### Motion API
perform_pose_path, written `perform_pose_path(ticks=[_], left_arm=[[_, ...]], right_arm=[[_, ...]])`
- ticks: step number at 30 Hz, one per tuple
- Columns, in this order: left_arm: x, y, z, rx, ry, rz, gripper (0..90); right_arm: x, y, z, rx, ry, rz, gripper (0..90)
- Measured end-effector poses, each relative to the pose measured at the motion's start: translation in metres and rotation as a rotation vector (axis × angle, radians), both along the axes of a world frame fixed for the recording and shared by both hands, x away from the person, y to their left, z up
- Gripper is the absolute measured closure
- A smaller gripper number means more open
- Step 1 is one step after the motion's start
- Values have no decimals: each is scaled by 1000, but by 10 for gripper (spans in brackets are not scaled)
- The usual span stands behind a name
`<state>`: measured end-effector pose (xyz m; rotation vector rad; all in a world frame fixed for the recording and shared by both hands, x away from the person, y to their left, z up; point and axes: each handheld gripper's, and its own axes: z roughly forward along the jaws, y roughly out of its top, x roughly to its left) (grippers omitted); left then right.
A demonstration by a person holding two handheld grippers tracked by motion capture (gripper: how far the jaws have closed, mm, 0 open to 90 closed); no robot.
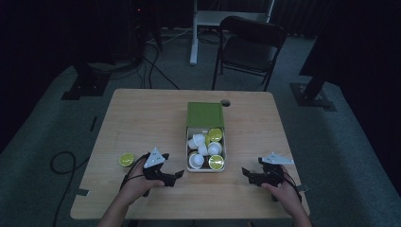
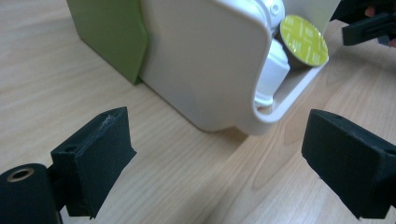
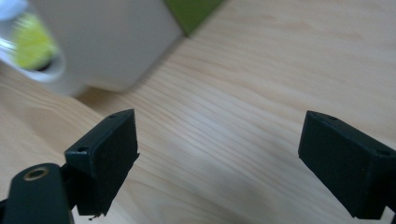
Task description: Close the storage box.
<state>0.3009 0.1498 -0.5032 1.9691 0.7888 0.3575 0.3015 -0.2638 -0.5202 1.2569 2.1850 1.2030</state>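
Observation:
A white box (image 1: 206,168) with its green lid (image 1: 204,114) slid back stands mid-table and holds several capsules, some white, some with yellow-green foil tops. One yellow-green capsule (image 1: 126,159) lies loose on the table, left of my left hand. My left gripper (image 1: 174,177) points at the box's near left corner, open and holding nothing. The left gripper view has the box wall (image 2: 205,60) just ahead of the left gripper (image 2: 219,154), with a foil-topped capsule (image 2: 303,39) inside. My right gripper (image 1: 248,176) is open over bare wood, right of the box (image 3: 102,42).
The wooden table (image 1: 142,118) has a small round hole (image 1: 225,102) behind the box. A black chair (image 1: 250,47) and a white desk leg (image 1: 194,38) stand beyond the far edge. Cables (image 1: 64,163) lie on the floor at the left.

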Motion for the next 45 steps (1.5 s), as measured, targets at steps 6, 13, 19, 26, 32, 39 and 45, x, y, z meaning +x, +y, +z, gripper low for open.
perform_pose_path(ticks=[6,13,19,26,32,39,45], left_arm=[[3,-8,6,-16,-56,-2,126],[9,-14,10,-30,-62,-1,126],[15,-15,11,-31,-68,15,126],[21,-16,11,-25,-69,24,126],[27,-16,10,-6,-75,41,126],[31,-18,7,-10,-70,44,122],[35,-19,8,-7,-64,44,122]], right_arm=[[0,20,14,55,-33,78,115],[5,34,21,105,-44,129,115],[13,39,23,115,-53,145,115],[23,45,25,138,-50,156,115],[29,49,23,103,-48,147,115],[32,50,21,119,-44,147,114],[35,50,20,125,-40,129,114]])
